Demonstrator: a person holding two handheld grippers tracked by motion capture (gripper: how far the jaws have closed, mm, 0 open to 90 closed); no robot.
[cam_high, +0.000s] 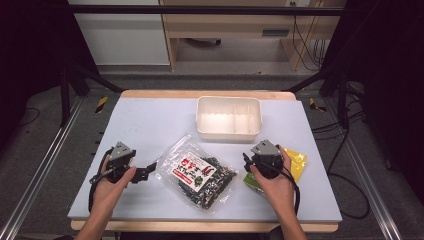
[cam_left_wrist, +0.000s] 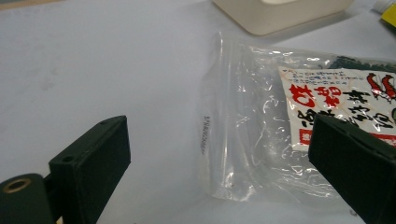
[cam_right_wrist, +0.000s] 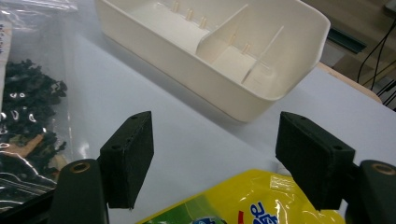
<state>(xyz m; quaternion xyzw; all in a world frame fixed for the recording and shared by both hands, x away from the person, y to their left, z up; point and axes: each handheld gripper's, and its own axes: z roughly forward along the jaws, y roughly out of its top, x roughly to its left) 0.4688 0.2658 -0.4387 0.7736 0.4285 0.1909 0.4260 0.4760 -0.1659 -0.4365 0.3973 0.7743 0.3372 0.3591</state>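
Note:
A clear zip bag of dark dried food with a red and white label (cam_high: 199, 174) (cam_left_wrist: 299, 121) lies in the middle of the table. My left gripper (cam_high: 150, 168) (cam_left_wrist: 219, 172) stands open at the bag's left end, its jaws apart with the bag's clear sealed edge between them and not touched. My right gripper (cam_high: 248, 161) (cam_right_wrist: 215, 161) is open too, low over a yellow and green pouch (cam_high: 296, 162) (cam_right_wrist: 252, 200) at the right. A cream divided tray (cam_high: 229, 118) (cam_right_wrist: 219, 51) stands behind, empty.
The table top is a pale grey mat (cam_high: 150, 120) on a wooden board. Metal frame rails run along both sides, and cables lie on the floor at the right.

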